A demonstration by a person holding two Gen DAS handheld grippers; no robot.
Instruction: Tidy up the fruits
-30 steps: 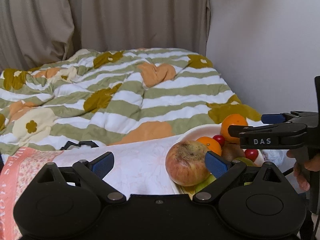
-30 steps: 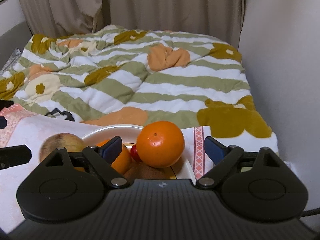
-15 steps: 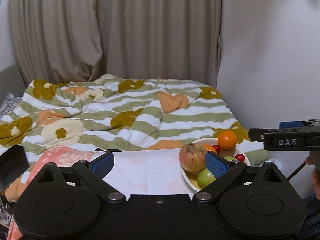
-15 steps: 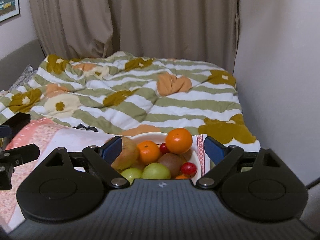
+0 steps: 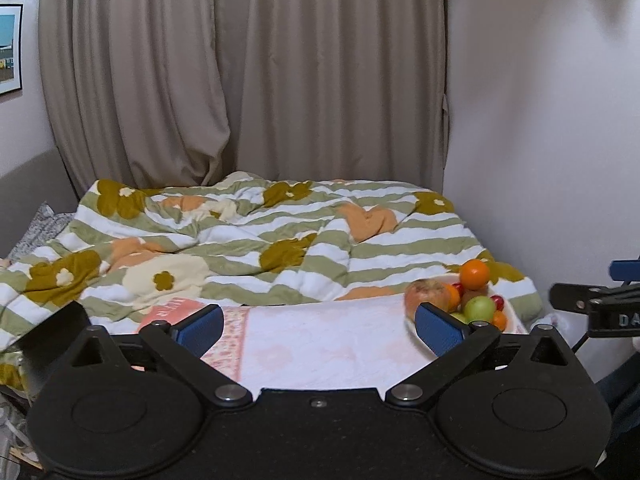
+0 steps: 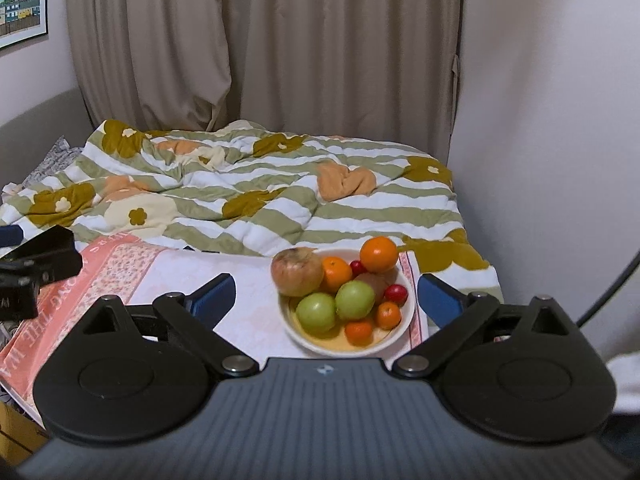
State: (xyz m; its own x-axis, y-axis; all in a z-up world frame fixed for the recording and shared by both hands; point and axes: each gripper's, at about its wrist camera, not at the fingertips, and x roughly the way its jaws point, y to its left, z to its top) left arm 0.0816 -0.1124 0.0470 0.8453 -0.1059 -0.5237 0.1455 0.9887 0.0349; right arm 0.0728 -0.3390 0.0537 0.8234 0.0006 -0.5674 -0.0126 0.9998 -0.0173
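Note:
A white bowl (image 6: 405,320) heaped with fruit stands on a pink and white cloth (image 6: 248,292). It holds a large reddish apple (image 6: 297,271), two green apples (image 6: 354,300), several oranges (image 6: 378,254) and small red fruits (image 6: 396,293). My right gripper (image 6: 325,298) is open and empty, held back from the bowl. My left gripper (image 5: 318,326) is open and empty, left of the bowl (image 5: 509,316). The reddish apple (image 5: 425,294) shows just beyond its right fingertip.
A green, white and orange striped quilt (image 6: 256,192) covers the bed behind the cloth. Beige curtains (image 6: 260,48) hang at the back. A white wall (image 6: 552,120) runs along the right. A framed picture (image 6: 22,4) hangs at the upper left.
Both grippers have pulled back and up from the bowl, so the fruit looks smaller and farther. The orange that was between the right fingers now rests on the heap.

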